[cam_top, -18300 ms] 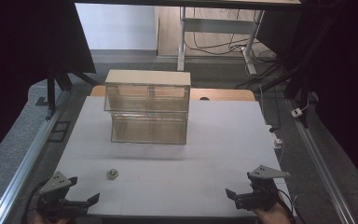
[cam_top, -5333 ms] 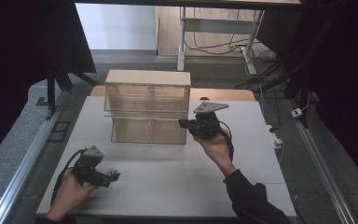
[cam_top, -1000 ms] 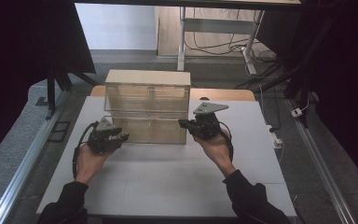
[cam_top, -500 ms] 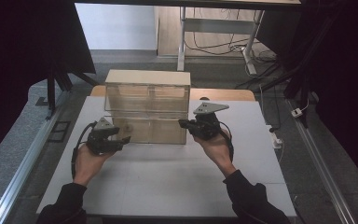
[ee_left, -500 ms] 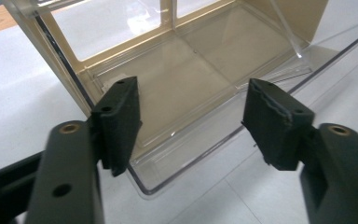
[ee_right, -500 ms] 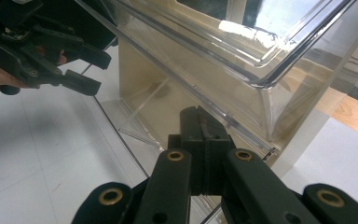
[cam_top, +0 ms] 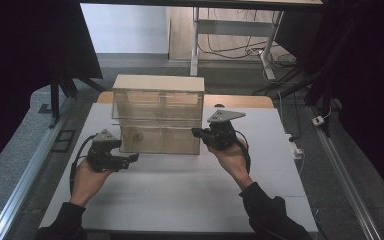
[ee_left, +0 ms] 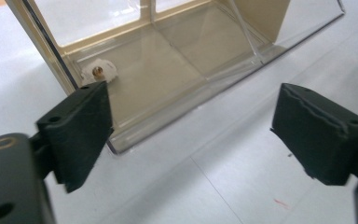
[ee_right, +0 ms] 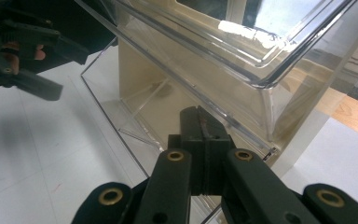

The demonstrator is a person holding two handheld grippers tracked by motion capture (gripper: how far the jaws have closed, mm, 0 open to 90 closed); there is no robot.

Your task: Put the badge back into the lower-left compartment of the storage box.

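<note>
White bench under you: the small white object (ee_left: pixel 98 72) lies in the clear cabinet's (cam_top: pixel 157 112) lower drawer. Your left gripper (ee_left: pixel 191 135) has just been opening, jaws apart with nothing between them; your right gripper (ee_right: pixel 200 133), jaws together, rests against the drawer front. Back the left away before pushing it shut

so the background stuff: white table (cam_top: pixel 180 185) with faint seam lines, a wooden board (cam_top: pixel 240 101) peeking out at its far edge. metal rails along the left (cam_top: pixel 27 175) and right (cam_top: pixel 340 170) sides. grey floor (cam_top: pixel 145 65) beyond, a desk leg (cam_top: pixel 195 40) standing far back, tangled cables (cam_top: pixel 240 50) just right of it, dark curtains on both sides.
</note>
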